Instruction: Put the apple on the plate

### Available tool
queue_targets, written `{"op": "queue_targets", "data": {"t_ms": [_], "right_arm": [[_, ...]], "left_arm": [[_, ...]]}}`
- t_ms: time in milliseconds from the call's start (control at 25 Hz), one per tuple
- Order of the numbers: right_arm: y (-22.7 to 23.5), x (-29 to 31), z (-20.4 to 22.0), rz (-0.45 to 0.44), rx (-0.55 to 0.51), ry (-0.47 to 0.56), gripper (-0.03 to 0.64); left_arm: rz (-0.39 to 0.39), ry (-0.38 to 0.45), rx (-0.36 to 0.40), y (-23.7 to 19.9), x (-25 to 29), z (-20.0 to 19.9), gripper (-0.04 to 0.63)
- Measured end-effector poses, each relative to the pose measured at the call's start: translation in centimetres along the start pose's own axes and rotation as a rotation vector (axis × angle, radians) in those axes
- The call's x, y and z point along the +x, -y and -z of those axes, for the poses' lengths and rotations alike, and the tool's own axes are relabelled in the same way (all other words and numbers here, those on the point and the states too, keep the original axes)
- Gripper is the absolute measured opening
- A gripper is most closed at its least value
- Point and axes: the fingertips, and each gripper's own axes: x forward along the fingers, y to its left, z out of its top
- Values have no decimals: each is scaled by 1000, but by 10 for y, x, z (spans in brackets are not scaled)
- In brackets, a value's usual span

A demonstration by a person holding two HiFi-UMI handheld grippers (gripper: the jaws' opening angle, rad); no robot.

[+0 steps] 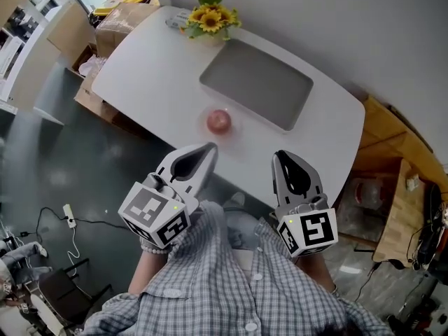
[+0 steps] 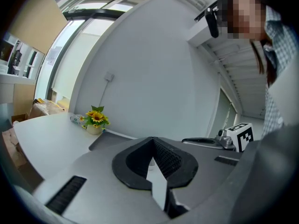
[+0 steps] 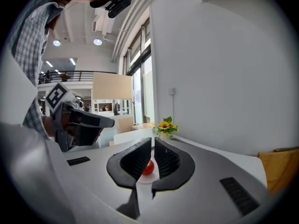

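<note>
A checked shirt (image 1: 231, 285) fills the nearest edge of the head view. Just beyond it are both tools. The left hand-held gripper (image 1: 208, 148) has its jaws pressed together on nothing. The right hand-held gripper (image 1: 278, 157) is closed to a bare slit, also empty.

At 12 o'clock from them, well apart, the red apple (image 1: 219, 121) lies on the white surface (image 1: 147, 68). It appears to rest on a pale round plate (image 3: 145, 178), so the placing looks done or nearly so. A grey tray (image 1: 255, 82) lies at 1 o'clock beyond the apple, and sunflowers (image 1: 210, 19) stand at the far edge.

If the apple must be lifted, spread one pair of jaws wide first. Come down from above, straddle its widest part and close gently, since it would roll.

No brand or writing is readable. The marker cubes show only square patterns.
</note>
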Motion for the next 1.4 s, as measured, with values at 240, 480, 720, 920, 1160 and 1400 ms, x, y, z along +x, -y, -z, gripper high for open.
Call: {"op": "queue_targets", "data": {"t_ms": [240, 480, 720, 920, 1160, 1400], "right_arm": [[28, 13, 7, 17, 13, -24, 34], [40, 22, 21, 32, 49, -53, 34], [48, 42, 49, 63, 80, -120, 34], [46, 66, 66, 86, 106, -191, 34], [41, 98, 100, 99, 161, -308, 34], [28, 123, 142, 59, 248, -435, 34]], "left_arm": [[-41, -18, -8, -12, 26, -3, 9], [-91, -64, -21, -37, 40, 0, 9], [-103, -113, -57, -75, 57, 7, 9], [-106, -189, -76, -113, 70, 17, 9], [-109, -330, -108, -155, 81, 50, 9], [-84, -487, -134, -181, 87, 97, 11]]}}
